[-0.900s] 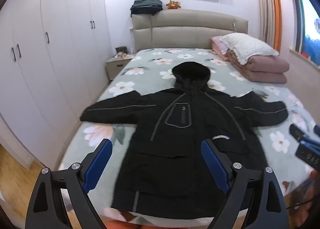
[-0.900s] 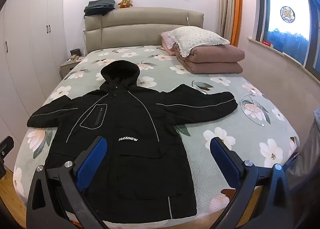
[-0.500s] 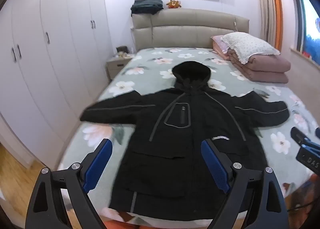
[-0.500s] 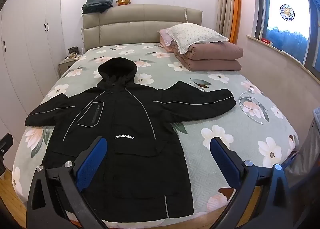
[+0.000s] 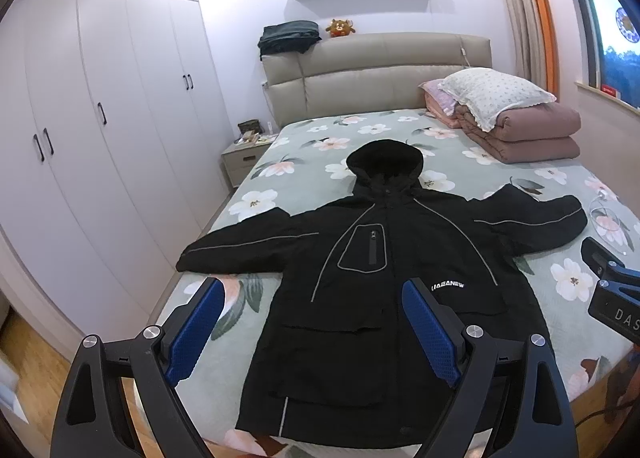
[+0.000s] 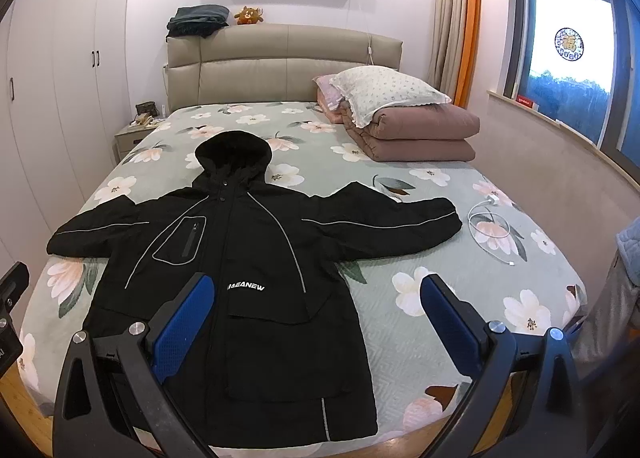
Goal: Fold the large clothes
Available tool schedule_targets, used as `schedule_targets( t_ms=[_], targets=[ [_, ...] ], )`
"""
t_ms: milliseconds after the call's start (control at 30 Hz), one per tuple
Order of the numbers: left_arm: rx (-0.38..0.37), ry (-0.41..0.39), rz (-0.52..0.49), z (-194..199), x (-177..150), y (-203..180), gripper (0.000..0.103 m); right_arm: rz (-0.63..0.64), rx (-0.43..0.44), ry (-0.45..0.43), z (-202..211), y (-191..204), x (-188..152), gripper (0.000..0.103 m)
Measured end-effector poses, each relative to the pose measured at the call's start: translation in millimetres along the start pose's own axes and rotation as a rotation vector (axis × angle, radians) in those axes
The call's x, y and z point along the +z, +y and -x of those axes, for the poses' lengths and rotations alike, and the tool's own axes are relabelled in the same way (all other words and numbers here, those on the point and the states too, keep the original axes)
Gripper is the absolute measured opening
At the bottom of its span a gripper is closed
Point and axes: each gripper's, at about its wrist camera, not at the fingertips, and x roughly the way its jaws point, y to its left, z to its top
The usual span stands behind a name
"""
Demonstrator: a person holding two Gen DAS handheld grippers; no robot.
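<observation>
A large black hooded coat (image 5: 376, 290) (image 6: 240, 270) lies flat and face up on the floral bed (image 5: 304, 162) (image 6: 460, 258), both sleeves spread sideways and the hood toward the headboard. My left gripper (image 5: 316, 322) hovers open above the coat's lower left part, blue pads wide apart, nothing between them. My right gripper (image 6: 320, 318) hovers open over the coat's lower right edge, also empty. The right gripper's body shows at the right edge of the left wrist view.
A folded pink quilt (image 6: 416, 134) with a white pillow (image 6: 388, 92) sits at the bed's far right. A white charging cable (image 6: 490, 222) lies beside the right sleeve. Wardrobes (image 5: 88, 130) line the left wall, with a nightstand (image 5: 246, 156) next to the headboard (image 6: 280, 66).
Both views have shifted slightly over the coat's lower half; the coat now sits a little further left in the right wrist view. The jaws stay wide and the coat has not moved.
</observation>
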Motion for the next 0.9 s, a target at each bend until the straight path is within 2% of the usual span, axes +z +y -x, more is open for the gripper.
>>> schedule_targets(
  t_ms=[167,667,767,900],
  targets=[
    [-0.014,0.013,0.03,1,2,4,0.091,-0.017,0.014,0.015,-3,-4,0,0.103],
    [-0.055,0.029,0.029,3,3,0,0.091,0.027,-0.027,0.021,-7,4,-5,0.103],
    [-0.066,0.026,0.033,4,2,0,0.091,0.01,-0.013,0.02,-7,1,-5,0.103],
    [-0.099,0.014,0.039,5,1,-1,0.091,-0.035,0.048,0.024,-7,-7,-5,0.103]
  ],
)
